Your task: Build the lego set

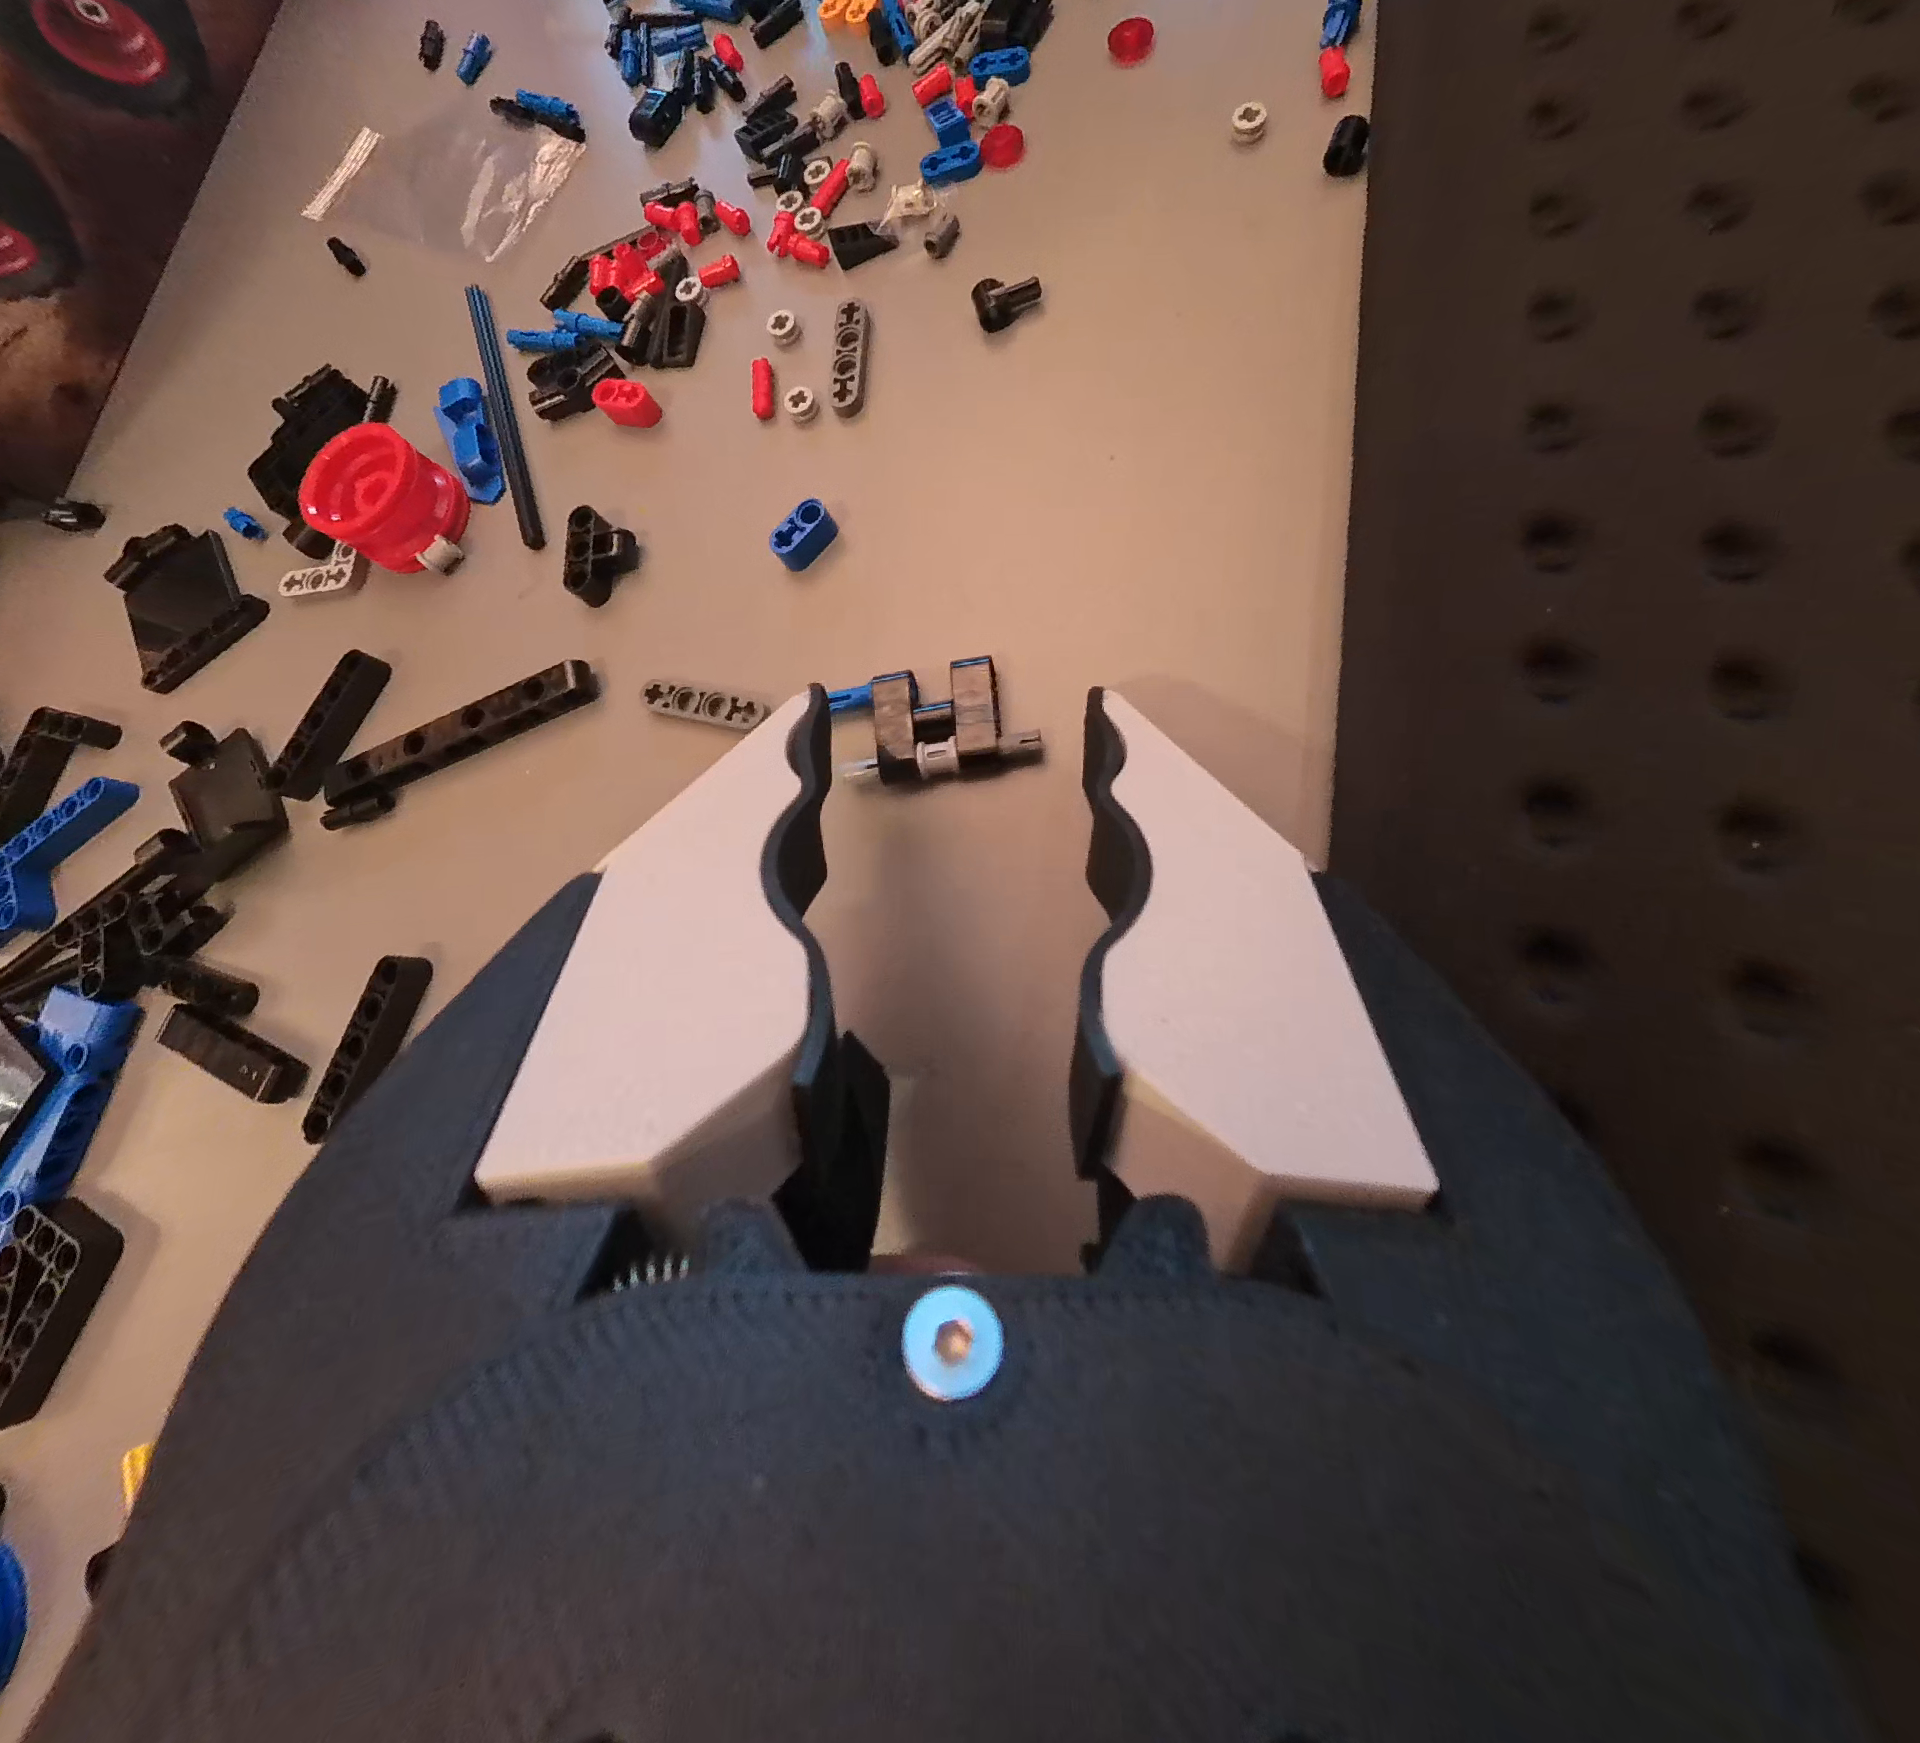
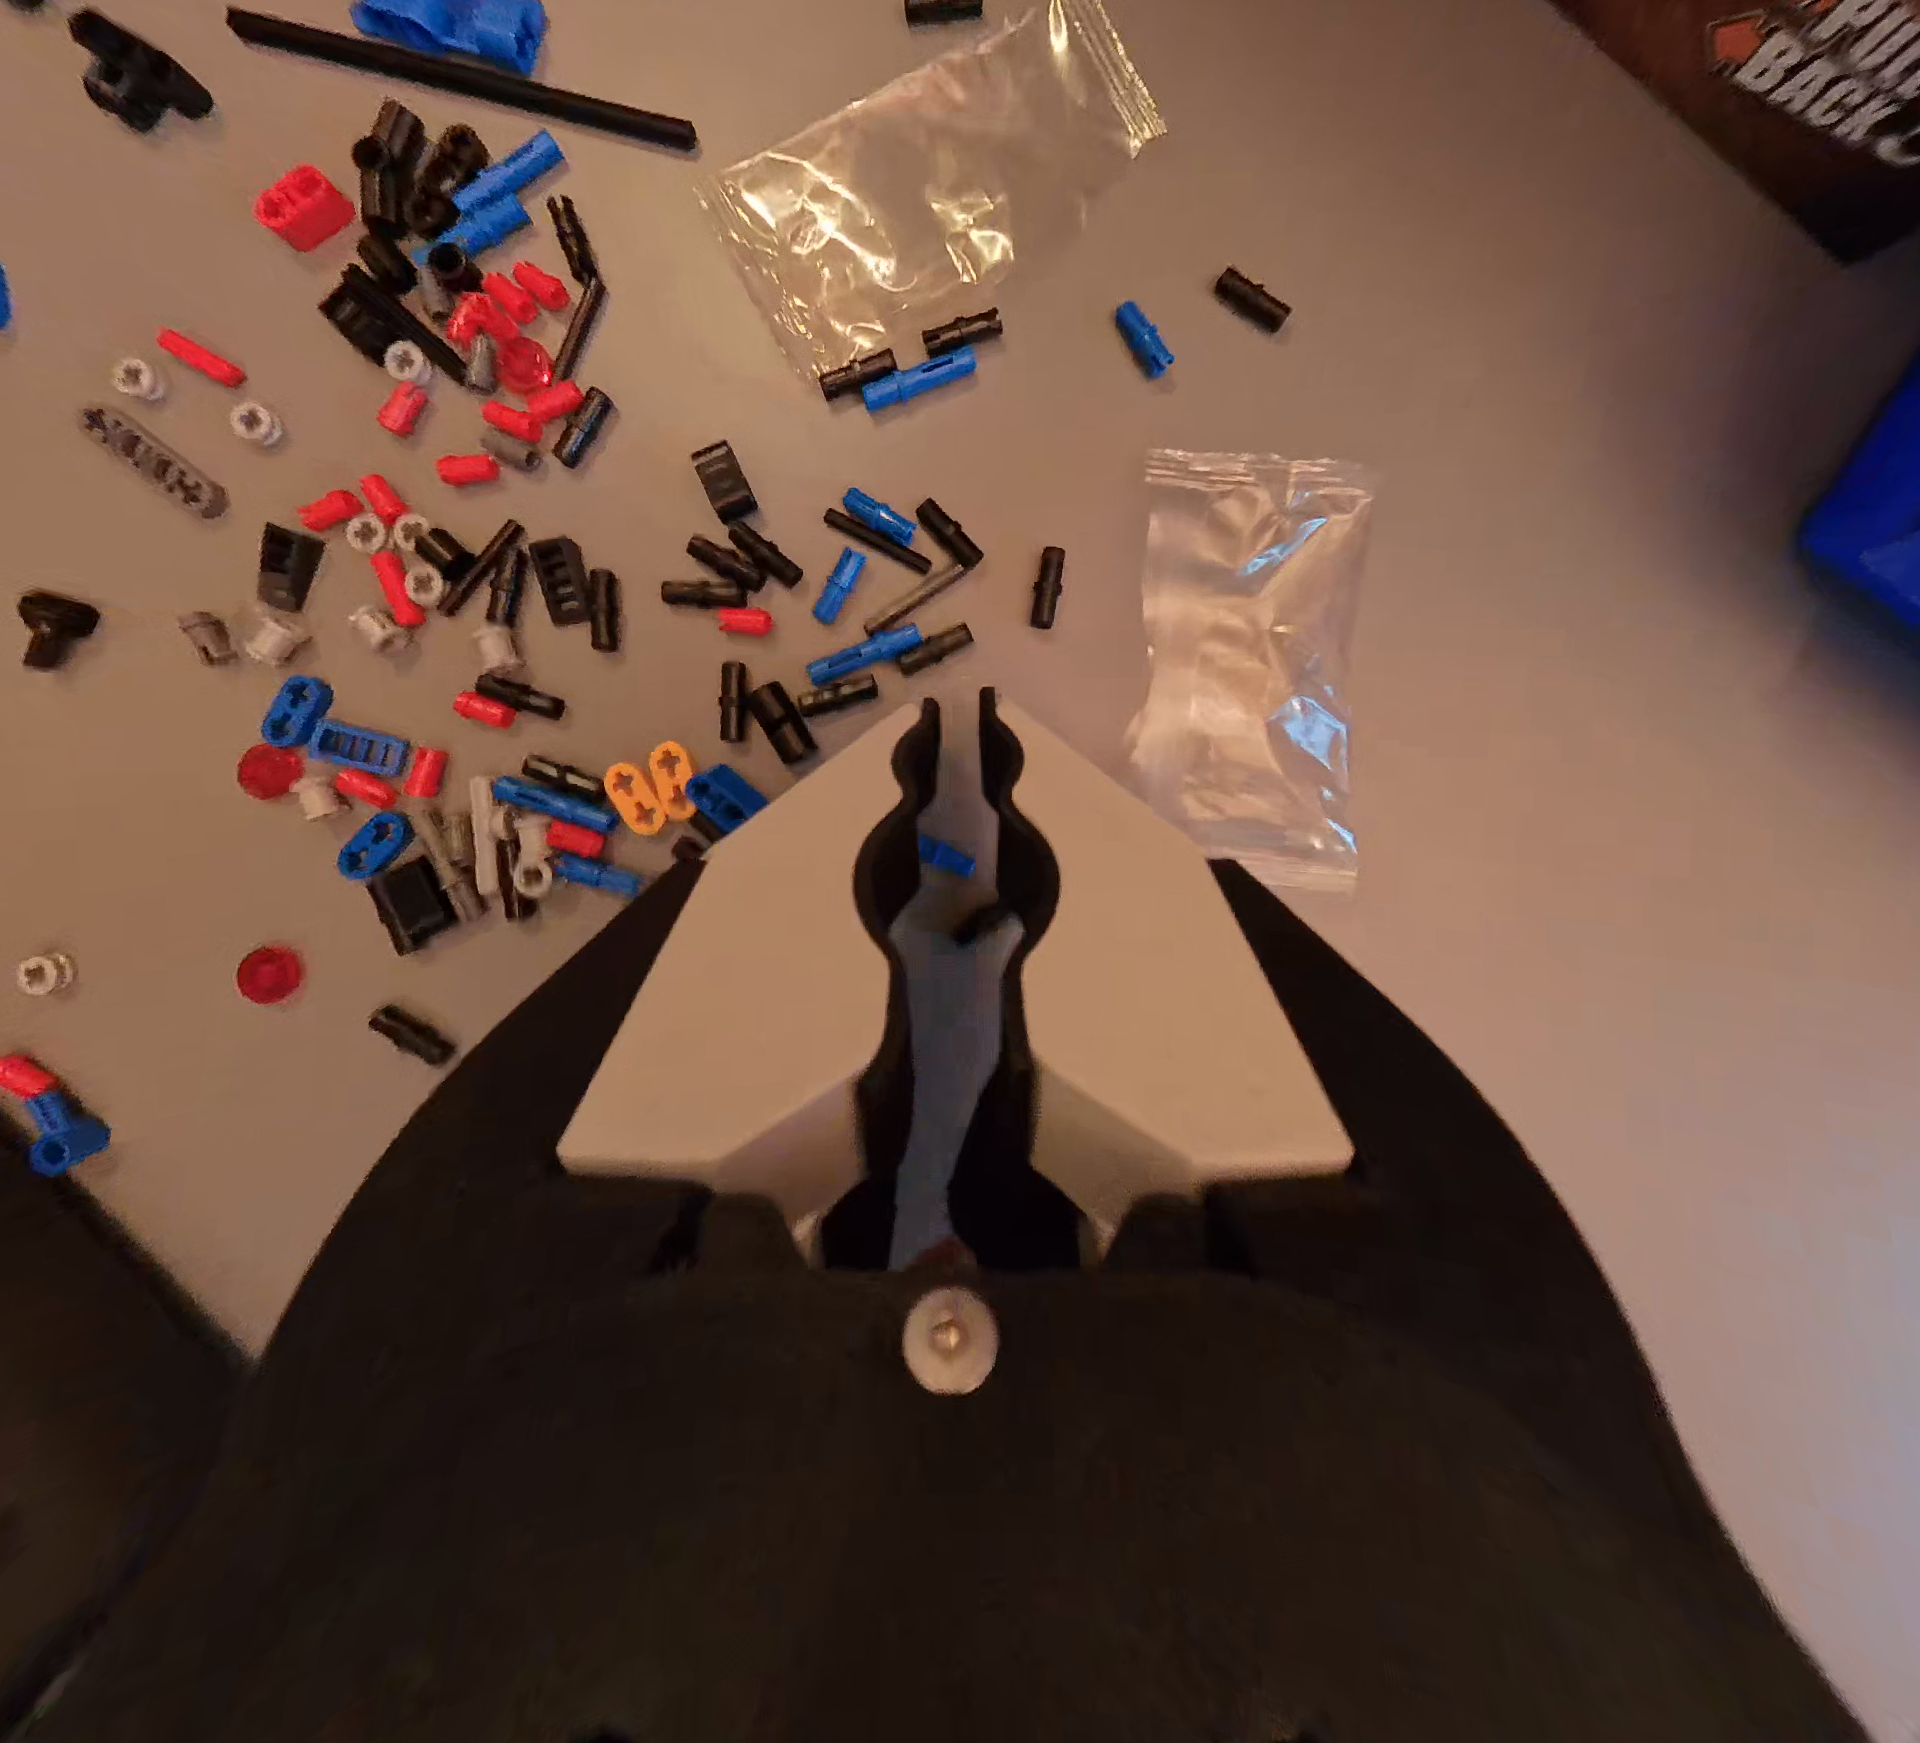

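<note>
left gripper (image 1: pixel 954 706): jaws apart, small black sub-assembly (image 1: pixel 940 717) just ahead of tips, untouched.
right gripper (image 2: pixel 957 706): nearly together, no part visibly held at the tips.
risk: closing off-centre pushes sub-assembly away; loose pins (image 2: pixel 842 644) scatter.

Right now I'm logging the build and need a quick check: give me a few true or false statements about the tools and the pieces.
1. The left tool is open. True.
2. The left tool grips the small black assembly. False: the assembly lies on the table just ahead of the tips.
3. The right tool is nearly closed. True.
4. The red wheel hub is stacked on the empty bags. False: it stands apart, among black pieces.
5. Two orange pieces lie side by side. True.
</note>
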Available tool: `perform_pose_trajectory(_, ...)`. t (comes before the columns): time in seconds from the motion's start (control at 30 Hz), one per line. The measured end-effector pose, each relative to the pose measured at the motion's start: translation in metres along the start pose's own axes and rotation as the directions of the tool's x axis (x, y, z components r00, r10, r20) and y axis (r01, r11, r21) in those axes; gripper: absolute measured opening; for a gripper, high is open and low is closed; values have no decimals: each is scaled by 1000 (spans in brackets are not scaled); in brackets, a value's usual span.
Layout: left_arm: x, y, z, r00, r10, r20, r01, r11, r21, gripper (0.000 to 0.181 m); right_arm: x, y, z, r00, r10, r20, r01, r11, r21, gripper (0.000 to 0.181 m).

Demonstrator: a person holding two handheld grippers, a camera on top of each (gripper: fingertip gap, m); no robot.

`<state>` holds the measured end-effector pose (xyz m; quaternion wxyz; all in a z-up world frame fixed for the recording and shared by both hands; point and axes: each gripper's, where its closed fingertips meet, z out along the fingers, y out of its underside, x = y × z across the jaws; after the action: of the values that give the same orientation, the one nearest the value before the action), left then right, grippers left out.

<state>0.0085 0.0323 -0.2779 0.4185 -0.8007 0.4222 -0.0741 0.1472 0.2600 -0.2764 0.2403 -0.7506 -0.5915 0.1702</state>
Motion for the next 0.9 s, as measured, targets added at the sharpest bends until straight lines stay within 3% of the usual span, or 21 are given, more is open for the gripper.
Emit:
perform_pose_trajectory(0.13,-1,-2,0,1000,2,-3,-2,1000,6,46,3,18,-14,995,-102,-13,100,993,-66,13)
perform_pose_trajectory(0.27,-1,-1,1,1000,10,-5,-10,1000,4,46,-2,29,-7,984,-177,25,179,977,-120,17)
perform_pose_trajectory(0.37,-3,-2,1,1000,9,-1,-9,1000,11,46,-5,25,-2,977,-208,37,211,973,-98,3)
perform_pose_trajectory(0.47,-6,-3,0,1000,11,8,-11,1000,18,46,-5,23,-3,979,-200,48,203,975,-87,1)
perform_pose_trajectory(0.57,-12,-7,-1,999,14,41,-16,999,38,46,-15,3,-16,983,-174,52,173,985,16,2)
perform_pose_trajectory(0.67,-30,-21,-8,982,77,174,-91,993,69,45,-52,-47,-40,988,-99,121,64,962,265,1)
perform_pose_trajectory(0.73,-34,-37,-15,960,131,246,-162,980,112,43,-96,-78,-50,963,-66,260,-49,910,412,2)
perform_pose_trajectory(0.9,-40,-76,-32,891,190,412,-290,936,197,37,-192,-121,-48,868,-72,491,-224,826,517,2)
